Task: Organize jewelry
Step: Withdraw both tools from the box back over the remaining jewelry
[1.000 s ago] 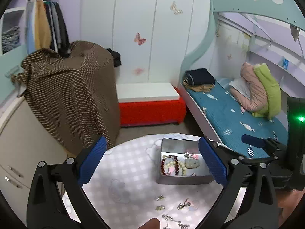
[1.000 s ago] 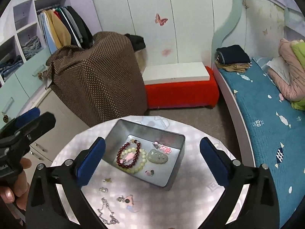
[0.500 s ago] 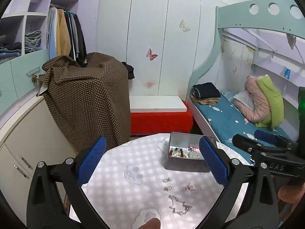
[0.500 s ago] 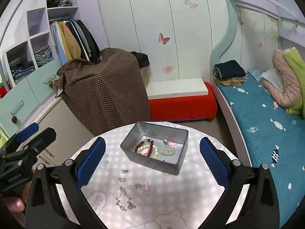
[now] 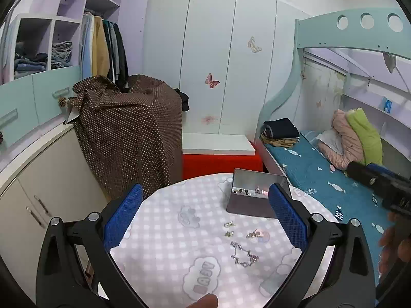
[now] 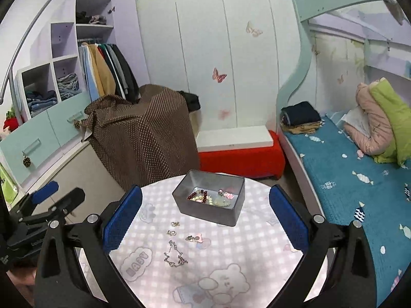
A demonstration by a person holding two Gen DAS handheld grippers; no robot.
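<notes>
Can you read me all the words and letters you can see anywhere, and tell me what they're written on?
"BABY": inside a cloud shape printed on the tablecloth, near the silver necklace.
Small white lettering on the side of the left gripper, seen in the right wrist view: too blurred to read.
Blue item on the bunk bed shelf: any print is too small to read.
No readable text on the metal box.

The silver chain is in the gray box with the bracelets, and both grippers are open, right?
Not quite. The chain lies on the table, outside the box, as the right wrist view shows. The bracelets are in the box, and both the left gripper and right gripper are open.
</notes>
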